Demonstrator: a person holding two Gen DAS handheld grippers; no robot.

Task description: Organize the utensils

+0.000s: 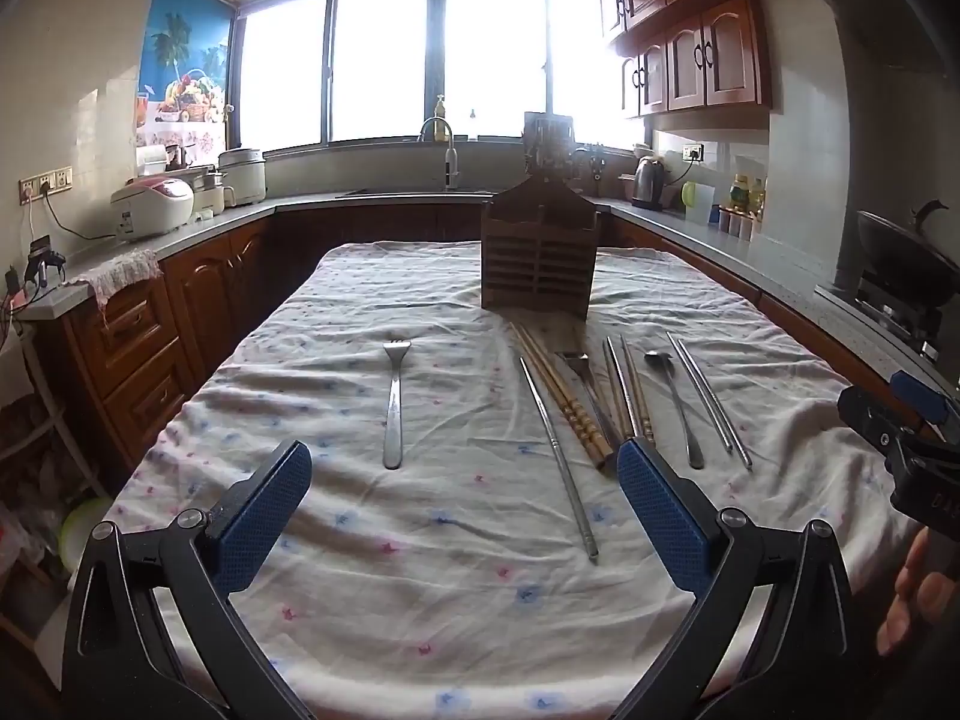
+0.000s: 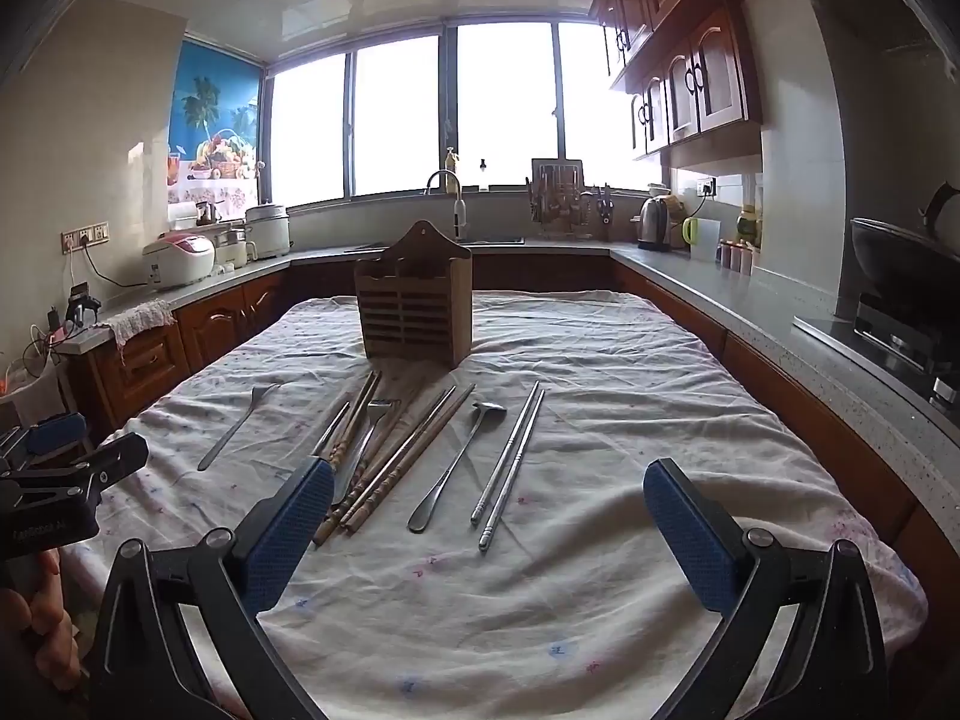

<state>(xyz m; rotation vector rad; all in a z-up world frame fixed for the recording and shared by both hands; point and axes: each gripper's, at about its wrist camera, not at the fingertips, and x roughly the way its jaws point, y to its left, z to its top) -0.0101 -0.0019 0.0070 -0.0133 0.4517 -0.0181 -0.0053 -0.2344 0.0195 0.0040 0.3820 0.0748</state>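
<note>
A wooden utensil holder (image 1: 539, 255) (image 2: 414, 312) stands upright at the far middle of the cloth-covered table (image 1: 420, 540). In front of it lie a steel fork (image 1: 395, 402) (image 2: 237, 426), a single steel chopstick (image 1: 558, 456), wooden chopsticks (image 1: 561, 396) (image 2: 402, 468), a second fork (image 1: 585, 378) (image 2: 369, 438), a spoon (image 1: 675, 402) (image 2: 462, 462) and a steel chopstick pair (image 1: 711, 399) (image 2: 510, 462). My left gripper (image 1: 465, 468) is open and empty above the near cloth. My right gripper (image 2: 489, 492) is open and empty, near the handle ends of the utensils.
Kitchen counters (image 1: 180, 228) (image 2: 750, 300) run around the table on three sides, with rice cookers (image 1: 156, 204), a kettle (image 2: 654, 222) and a stove with wok (image 2: 900, 276). The right gripper shows at the left wrist view's right edge (image 1: 900, 438).
</note>
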